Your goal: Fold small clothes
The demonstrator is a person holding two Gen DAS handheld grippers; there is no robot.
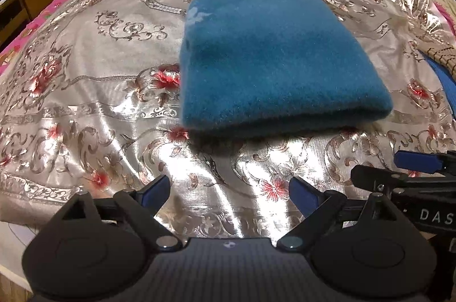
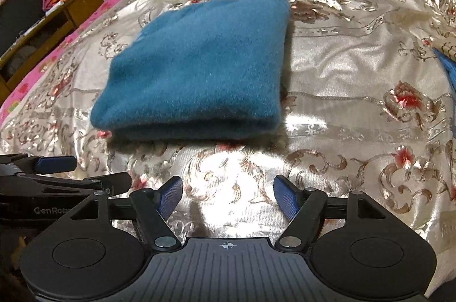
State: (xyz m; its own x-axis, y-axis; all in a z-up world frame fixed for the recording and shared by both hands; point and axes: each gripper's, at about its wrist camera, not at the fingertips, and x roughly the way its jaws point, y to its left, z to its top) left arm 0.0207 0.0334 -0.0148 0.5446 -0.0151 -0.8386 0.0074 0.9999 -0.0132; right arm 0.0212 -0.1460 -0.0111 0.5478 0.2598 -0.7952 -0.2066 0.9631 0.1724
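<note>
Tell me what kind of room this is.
Most likely a bedroom: the folded blue garment lies on a bed under a shiny floral bedspread, with a wooden side cabinet against the wall.

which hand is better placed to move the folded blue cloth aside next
Probably the left, only slightly. The folded blue cloth lies nearly straight ahead of the open left gripper. From the open right gripper it sits off to the left. Both are empty.

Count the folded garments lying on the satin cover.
1. A blue fuzzy garment lies folded at the middle of the cover, ahead of both open hand-held grippers. Striped and blue cloth at the right edge is cut off; it may be more clothing.
</note>
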